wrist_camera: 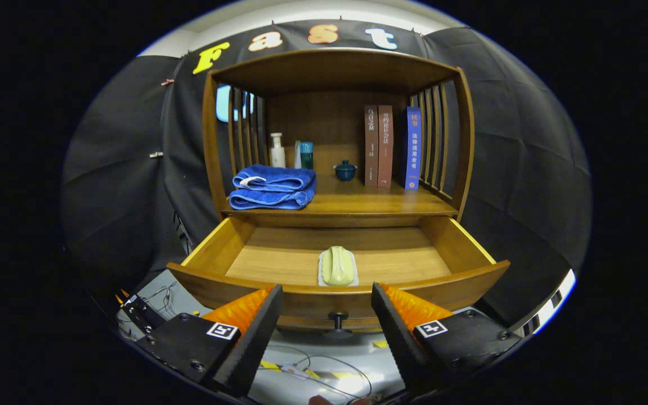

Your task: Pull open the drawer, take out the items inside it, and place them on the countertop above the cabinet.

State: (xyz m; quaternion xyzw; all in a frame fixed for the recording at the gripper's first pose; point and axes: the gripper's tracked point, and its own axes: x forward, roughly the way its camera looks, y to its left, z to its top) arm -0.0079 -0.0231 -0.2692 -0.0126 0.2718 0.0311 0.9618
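drawer [338, 256] pulled open. one pale green item [338, 265] lies inside on a white mat, near the front. gripper [327, 301] wide, empty, just short of the knob [337, 319]. item not yet lifted to the countertop [358, 203].

Dim booth, warm light from above on the cabinet [335, 169]; sharp centre, heavy fisheye bend at edges, drawer [335, 264] interior evenly lit.
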